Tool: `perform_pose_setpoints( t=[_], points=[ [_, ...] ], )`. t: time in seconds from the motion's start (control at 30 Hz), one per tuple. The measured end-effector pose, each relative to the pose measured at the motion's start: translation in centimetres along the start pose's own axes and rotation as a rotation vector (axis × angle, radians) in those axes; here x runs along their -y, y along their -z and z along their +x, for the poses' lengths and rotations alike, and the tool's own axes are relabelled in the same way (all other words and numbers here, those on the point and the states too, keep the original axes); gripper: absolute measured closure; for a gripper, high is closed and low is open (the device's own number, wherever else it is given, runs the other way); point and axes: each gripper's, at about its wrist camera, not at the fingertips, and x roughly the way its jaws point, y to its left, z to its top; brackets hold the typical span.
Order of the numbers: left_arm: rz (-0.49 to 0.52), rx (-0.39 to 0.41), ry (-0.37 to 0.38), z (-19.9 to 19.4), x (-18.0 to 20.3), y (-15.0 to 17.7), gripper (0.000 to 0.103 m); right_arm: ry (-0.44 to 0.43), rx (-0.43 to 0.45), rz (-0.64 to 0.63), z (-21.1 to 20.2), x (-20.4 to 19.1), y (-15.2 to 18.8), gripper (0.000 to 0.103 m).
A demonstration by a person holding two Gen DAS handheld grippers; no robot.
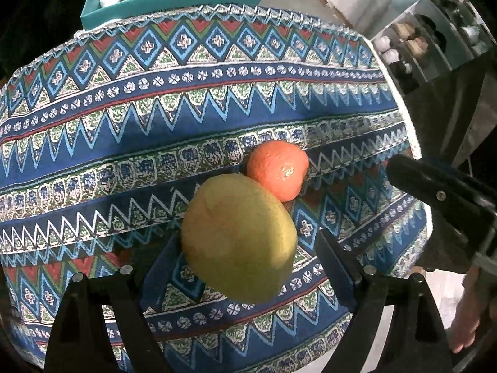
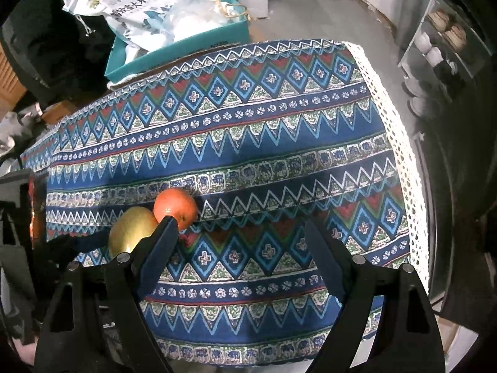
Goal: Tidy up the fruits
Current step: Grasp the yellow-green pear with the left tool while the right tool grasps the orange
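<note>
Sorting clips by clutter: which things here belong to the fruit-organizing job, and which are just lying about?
Part of the job:
- yellow-green fruit, between the open left gripper fingers
- orange, touching it
- right gripper, open over bare tablecloth

Just lying about:
- teal box
- printed bag in it
- shelf with jars

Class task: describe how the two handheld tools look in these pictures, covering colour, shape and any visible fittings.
Both are alike. The left tool and the right tool each have two black, wedge-shaped fingers tapering to a point, faced with dark blue pads. The fingers sit on black angular arms with triangular cut-outs, joined by round silver pins. No cables or markings show.
</note>
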Motion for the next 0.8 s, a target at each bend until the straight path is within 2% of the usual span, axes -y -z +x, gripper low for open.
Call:
perform_pose_setpoints(
  t=[0.07,0.13,0.17,0.4,0.6,0.8],
  points=[
    [0.003,-0.007,-0.012,0.5,0.3,-0.1,0.015,0.002,-0.005,-0.004,0.2,-0.1,0.0,0.019],
    [0.007,-0.015,-0.03,0.9,0.4,-0.3,0.02,0.002,-0.009,-0.011,0.5,-0.4,0.0,0.019],
    [0.012,-0.015,-0.049,1.0,0.4,-0.3,0.026,0.003,-0.011,-0.012,0.6,-0.4,-0.1,0.019],
    [0.069,-0.002,-0.046,1.0,0.2,-0.1,0.026,-0.014,-0.026,-0.002,1.4,-0.5,-0.2,0.019],
    [0.074,0.012,-0.05,-0.2,-1.0,1.1,0.026,-0.031,-0.033,-0.018,2.4,-1.3,-0.3,0.019],
    [0.096,0.052,-0.072,-2.2,-2.1,1.2,0.026,-0.102,-0.06,-0.045,4.2,-3.1,-0.4,0.019]
  ],
)
